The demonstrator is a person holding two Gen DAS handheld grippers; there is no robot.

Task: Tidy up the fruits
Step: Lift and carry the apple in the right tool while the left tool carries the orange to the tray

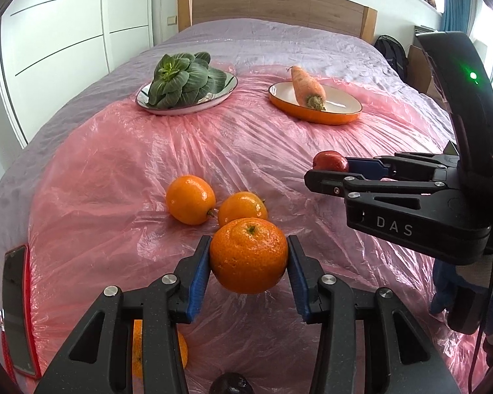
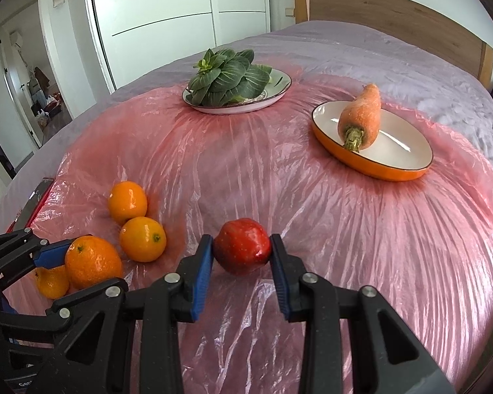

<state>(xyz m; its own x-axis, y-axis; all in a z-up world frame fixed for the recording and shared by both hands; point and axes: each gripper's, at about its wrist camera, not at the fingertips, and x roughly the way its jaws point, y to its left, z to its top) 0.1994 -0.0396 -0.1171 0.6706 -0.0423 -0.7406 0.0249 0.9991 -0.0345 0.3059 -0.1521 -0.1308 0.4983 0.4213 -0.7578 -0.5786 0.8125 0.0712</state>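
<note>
My left gripper (image 1: 249,256) is shut on an orange (image 1: 248,255) and holds it above the pink plastic sheet; the same orange shows in the right wrist view (image 2: 93,262). My right gripper (image 2: 241,251) is shut on a red apple (image 2: 242,250), also seen in the left wrist view (image 1: 331,161). Two more oranges (image 1: 190,199) (image 1: 242,208) lie on the sheet just beyond the held orange. Another orange (image 1: 180,353) lies partly hidden under my left gripper.
A white plate with leafy greens (image 1: 184,80) sits at the back left. An orange dish (image 1: 315,111) holds a carrot (image 1: 307,88) at the back right. A phone (image 1: 14,308) lies at the left edge. A dark fruit (image 1: 231,384) peeks at the bottom.
</note>
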